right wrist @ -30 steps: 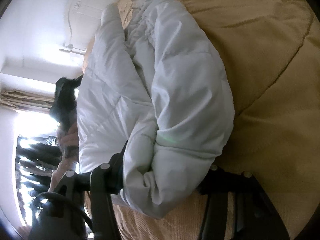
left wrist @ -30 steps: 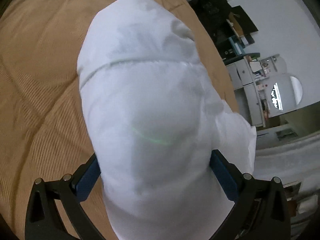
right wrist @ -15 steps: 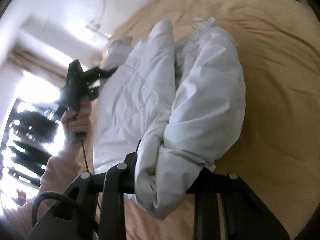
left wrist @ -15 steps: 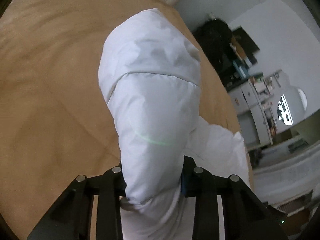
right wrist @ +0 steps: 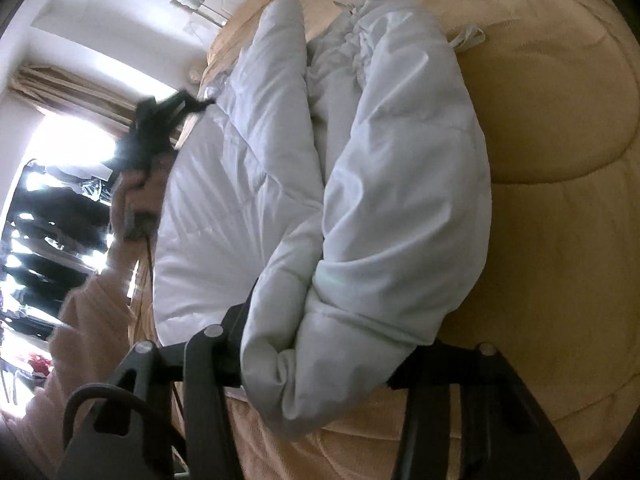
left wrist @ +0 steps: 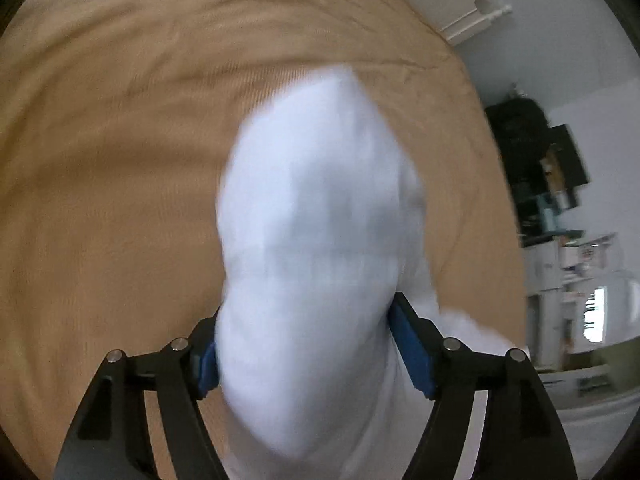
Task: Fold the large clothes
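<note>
White jacket (right wrist: pixel 400 184) now lifted higher, both grippers still pinching its padded folds

Bed cover: tan ribbed corduroy-like bedspread (left wrist: pixel 120 184), creased, filling most of both views.
Curtain: beige gathered fabric curtain (right wrist: pixel 68 92) along the top of a bright window.
Far wall: white cabinet (left wrist: pixel 560 280) with a dark cluttered shelf (left wrist: pixel 536 160) above it, blurred.
Wall fitting: white rail (right wrist: pixel 196 6) fixed high on the pale wall.
</note>
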### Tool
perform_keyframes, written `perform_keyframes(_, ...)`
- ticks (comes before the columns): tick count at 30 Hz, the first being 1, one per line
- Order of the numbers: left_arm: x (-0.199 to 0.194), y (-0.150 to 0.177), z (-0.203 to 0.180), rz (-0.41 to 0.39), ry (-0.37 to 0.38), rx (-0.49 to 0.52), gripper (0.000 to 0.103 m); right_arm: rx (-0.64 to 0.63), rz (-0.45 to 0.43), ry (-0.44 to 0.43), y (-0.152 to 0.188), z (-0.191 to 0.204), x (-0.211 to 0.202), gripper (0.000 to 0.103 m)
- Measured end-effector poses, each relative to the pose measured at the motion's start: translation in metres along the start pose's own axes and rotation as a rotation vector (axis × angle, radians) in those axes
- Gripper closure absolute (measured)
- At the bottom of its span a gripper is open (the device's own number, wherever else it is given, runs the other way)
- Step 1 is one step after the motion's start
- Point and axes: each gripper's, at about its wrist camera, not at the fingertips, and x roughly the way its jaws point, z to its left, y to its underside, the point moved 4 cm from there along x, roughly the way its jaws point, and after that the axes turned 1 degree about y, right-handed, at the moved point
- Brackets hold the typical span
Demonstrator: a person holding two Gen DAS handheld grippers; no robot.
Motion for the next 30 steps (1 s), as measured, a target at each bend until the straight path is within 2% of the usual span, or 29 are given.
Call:
perform_keyframes(1,-0.004,-0.012,-0.004,-0.020,-0.039,0.001,0.029,-0.001,0.001,0.006,0.001,0.000,0.001,0.055)
perform_keyframes(2,-0.018,-0.031,-0.009,-0.082,-0.124,0.000,0.032,0.000,-0.001,0.011,-0.001,0.005,0.003,0.055)
perform_keyframes(4,-0.051,-0.054,-0.012,-0.165,-0.208,-0.024,0.032,-0.003,0.003,0.013,0.000,0.005,0.004,0.054)
perform_keyframes(5,-0.071,-0.061,-0.017,-0.199,-0.197,-0.049,0.032,0.003,0.003,0.013,0.000,0.009,0.006,0.054)
perform_keyframes(8,-0.124,-0.054,-0.032,-0.245,-0.053,-0.085,0.030,0.017,0.002,-0.001,-0.003,0.016,0.011,0.053)
perform_keyframes(9,-0.144,-0.041,-0.029,-0.240,0.001,-0.066,0.028,0.025,0.000,-0.005,-0.004,0.016,0.012,0.053)
perform_keyframes(10,-0.160,-0.021,-0.038,-0.217,0.017,-0.026,0.027,0.029,-0.001,-0.008,-0.004,0.017,0.012,0.053)
perform_keyframes(12,-0.174,0.021,-0.062,-0.202,-0.043,0.070,0.026,0.026,-0.004,-0.011,-0.003,0.017,0.008,0.052)
perform_keyframes(14,-0.180,0.081,-0.079,-0.196,-0.097,0.187,0.022,0.026,-0.003,-0.007,-0.001,0.016,0.004,0.050)
perform_keyframes(15,-0.177,0.115,-0.088,-0.195,-0.129,0.249,0.022,0.029,-0.003,0.006,0.001,0.016,-0.002,0.046)
perform_keyframes(17,-0.161,0.172,-0.083,-0.168,-0.133,0.349,0.022,0.027,-0.012,0.035,0.003,0.016,-0.007,0.040)
perform_keyframes(20,-0.117,0.237,-0.084,-0.084,-0.154,0.463,0.024,-0.011,-0.035,0.091,0.007,0.026,-0.031,0.040)
perform_keyframes(21,-0.095,0.260,-0.083,-0.036,-0.196,0.507,0.027,-0.036,-0.057,0.124,0.007,0.030,-0.042,0.044)
perform_keyframes(22,-0.083,0.276,-0.083,-0.042,-0.239,0.528,0.024,-0.070,-0.089,0.158,0.006,0.037,-0.054,0.049)
perform_keyframes(23,-0.076,0.290,-0.084,-0.083,-0.283,0.563,0.020,-0.108,-0.131,0.196,0.002,0.046,-0.068,0.051)
perform_keyframes(24,-0.073,0.298,-0.087,-0.109,-0.304,0.598,0.020,-0.143,-0.168,0.218,-0.003,0.057,-0.075,0.054)
perform_keyframes(26,-0.074,0.305,-0.094,-0.134,-0.307,0.624,0.020,-0.231,-0.231,0.244,-0.019,0.084,-0.085,0.056)
perform_keyframes(28,-0.074,0.305,-0.093,-0.134,-0.304,0.615,0.020,-0.323,-0.256,0.242,-0.043,0.117,-0.073,0.066)
perform_keyframes(30,-0.076,0.308,-0.091,-0.135,-0.291,0.609,0.019,-0.393,-0.253,0.202,-0.073,0.149,-0.045,0.070)
